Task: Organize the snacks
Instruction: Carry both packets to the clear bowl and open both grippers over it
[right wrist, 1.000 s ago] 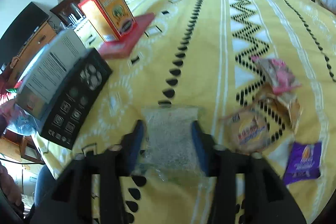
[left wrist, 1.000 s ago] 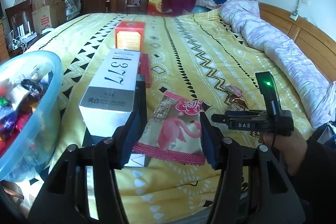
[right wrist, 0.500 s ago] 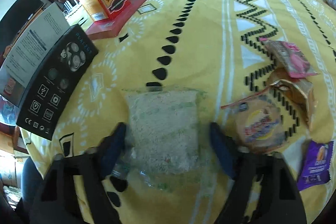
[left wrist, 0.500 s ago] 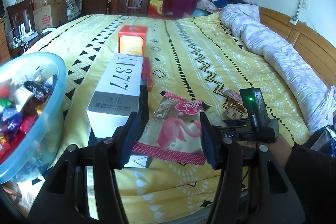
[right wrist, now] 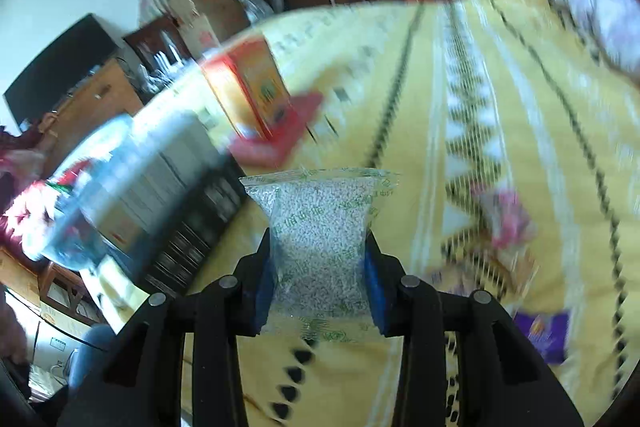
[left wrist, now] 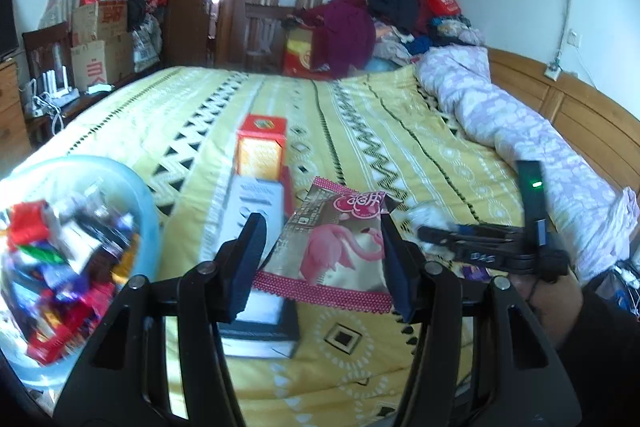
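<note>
My left gripper [left wrist: 320,259] is shut on a flamingo snack packet [left wrist: 340,247] and holds it above the yellow bedspread [left wrist: 360,131]. The clear blue snack bowl [left wrist: 132,187], full of wrapped snacks, sits at the left and also shows blurred in the right wrist view [right wrist: 80,171]. My right gripper [right wrist: 320,279] is shut on a clear packet of white granules [right wrist: 320,235], lifted off the bed. Several loose snack packets [right wrist: 504,227] lie on the bedspread to the right, among them a purple one [right wrist: 544,331]. The right gripper's body shows in the left wrist view [left wrist: 480,247].
A grey and black long box [left wrist: 256,219] lies between bowl and packets, with an orange-red box [left wrist: 262,151] behind it on a flat red box [right wrist: 280,143]. A rolled lilac quilt [left wrist: 520,131] lies along the right. Cardboard boxes [left wrist: 100,59] stand left of the bed.
My right gripper closed on the clear packet and lifted it off the bed, swinging up and toward the bowl. My left gripper rose a little with the flamingo packet.
</note>
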